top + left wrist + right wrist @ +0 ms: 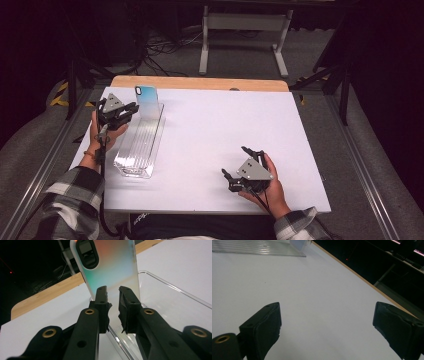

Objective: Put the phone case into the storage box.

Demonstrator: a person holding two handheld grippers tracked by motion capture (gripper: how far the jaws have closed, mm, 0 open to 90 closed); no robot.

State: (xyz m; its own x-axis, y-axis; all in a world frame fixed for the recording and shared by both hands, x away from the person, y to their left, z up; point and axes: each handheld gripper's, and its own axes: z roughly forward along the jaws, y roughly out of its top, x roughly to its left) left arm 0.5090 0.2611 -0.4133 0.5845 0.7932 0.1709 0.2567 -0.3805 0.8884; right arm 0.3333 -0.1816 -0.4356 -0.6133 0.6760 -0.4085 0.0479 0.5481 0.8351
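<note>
Left gripper view shows phone case [112, 267] camera cutout; case upright just beyond narrow left tongs [113, 293]; right tongs [327, 322] wide.

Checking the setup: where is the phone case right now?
High view, far left: the phone case stands at the clear tray's far end, beside the left gripper.

White table top [225, 130] with a wooden strip [200, 83] along its far edge. Beyond it, a white stand frame [244, 22] and loose cables [165, 47] on grey floor
</note>
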